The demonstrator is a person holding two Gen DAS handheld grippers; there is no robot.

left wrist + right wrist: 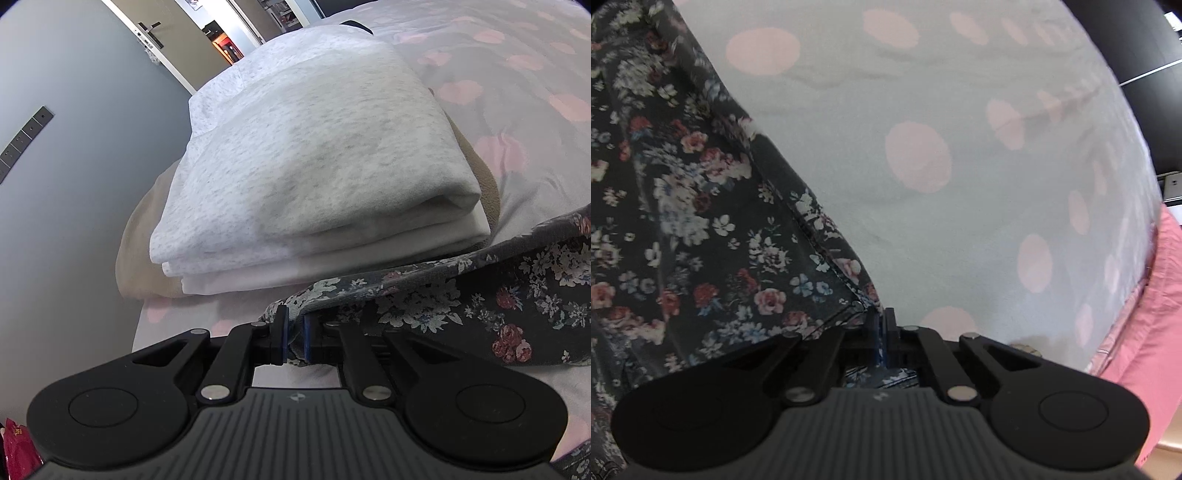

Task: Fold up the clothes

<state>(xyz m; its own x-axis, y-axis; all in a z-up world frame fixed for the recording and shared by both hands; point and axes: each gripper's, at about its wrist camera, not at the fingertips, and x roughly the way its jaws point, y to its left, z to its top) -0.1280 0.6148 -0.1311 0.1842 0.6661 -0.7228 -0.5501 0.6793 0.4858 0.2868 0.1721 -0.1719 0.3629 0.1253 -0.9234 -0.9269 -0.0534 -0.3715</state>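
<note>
Left tongs: pinched on floral garment corner, bed; folded pile at twelve o'clock. Right tongs: clamped on opposite corner. Advice: keep edge taut, level.

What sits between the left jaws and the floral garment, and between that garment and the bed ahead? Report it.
Nothing sits between them: the left gripper is already shut on the floral garment. Just ahead, the stack of folded clothes occupies the bed. The right gripper also clamps the garment, with only bare polka-dot sheet ahead.
</note>
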